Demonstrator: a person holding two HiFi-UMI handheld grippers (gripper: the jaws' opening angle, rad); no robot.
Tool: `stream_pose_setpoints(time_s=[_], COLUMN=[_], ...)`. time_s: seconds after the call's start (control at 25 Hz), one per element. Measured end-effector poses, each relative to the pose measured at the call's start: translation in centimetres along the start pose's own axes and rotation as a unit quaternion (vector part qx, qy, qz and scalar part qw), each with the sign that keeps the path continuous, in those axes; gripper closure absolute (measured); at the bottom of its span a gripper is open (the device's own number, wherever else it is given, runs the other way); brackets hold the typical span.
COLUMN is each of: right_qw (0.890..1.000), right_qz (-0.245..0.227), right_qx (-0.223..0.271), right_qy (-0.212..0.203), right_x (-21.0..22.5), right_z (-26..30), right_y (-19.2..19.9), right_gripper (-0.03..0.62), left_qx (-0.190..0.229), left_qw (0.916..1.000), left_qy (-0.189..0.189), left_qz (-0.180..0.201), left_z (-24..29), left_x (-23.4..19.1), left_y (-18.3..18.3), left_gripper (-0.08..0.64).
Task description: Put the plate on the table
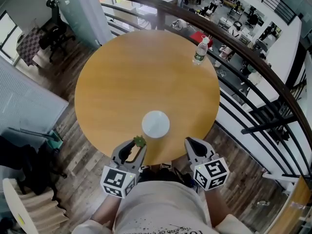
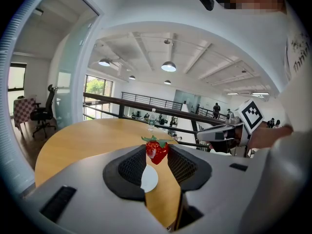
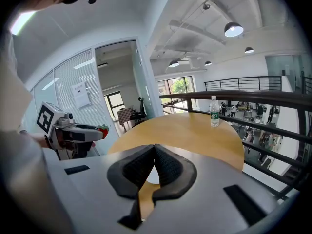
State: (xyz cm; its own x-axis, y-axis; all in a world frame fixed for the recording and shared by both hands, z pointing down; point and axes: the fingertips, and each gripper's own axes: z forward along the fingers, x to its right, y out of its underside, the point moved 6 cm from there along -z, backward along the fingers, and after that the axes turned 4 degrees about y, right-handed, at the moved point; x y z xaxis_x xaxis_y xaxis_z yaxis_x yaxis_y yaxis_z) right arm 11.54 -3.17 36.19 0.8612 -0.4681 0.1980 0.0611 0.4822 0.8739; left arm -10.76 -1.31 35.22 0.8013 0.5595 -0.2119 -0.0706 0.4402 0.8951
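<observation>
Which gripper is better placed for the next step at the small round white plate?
Left gripper, probably: its fingers grip a red strawberry near the plate; the right gripper is shut, empty.

Left tongs (image 2: 157, 156) clamp a strawberry (image 2: 157, 150), a white plate (image 2: 148, 179) on the table (image 2: 73, 140) beyond.

I see a dark plank floor (image 1: 80, 152) lower left, a black railing (image 3: 253, 95) at right, an office chair (image 1: 53, 30) upper left, perhaps a lower hall beyond; dome lamps (image 2: 168, 66) glow overhead.
</observation>
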Motion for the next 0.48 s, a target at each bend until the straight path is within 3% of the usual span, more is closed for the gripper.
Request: stream_pose_setpoints(time_s=[0.32, 0.48], right_qw=[1.0, 1.0], right_qz=[0.012, 0.012], right_qx=[-0.016, -0.02], right_qy=[0.011, 0.012], right_x=[0.5, 1.2], right_z=[1.6, 3.3], right_y=[0.9, 0.7], right_gripper=[0.568, 0.568], left_qx=[-0.027, -0.041], left_qw=[0.9994, 0.9984], left_qy=[0.019, 0.02], left_qz=[0.006, 0.031], left_z=[1.8, 3.9], left_x=[-1.2, -2.4], left_y=[0.4, 0.3], left_gripper=[0.407, 0.407])
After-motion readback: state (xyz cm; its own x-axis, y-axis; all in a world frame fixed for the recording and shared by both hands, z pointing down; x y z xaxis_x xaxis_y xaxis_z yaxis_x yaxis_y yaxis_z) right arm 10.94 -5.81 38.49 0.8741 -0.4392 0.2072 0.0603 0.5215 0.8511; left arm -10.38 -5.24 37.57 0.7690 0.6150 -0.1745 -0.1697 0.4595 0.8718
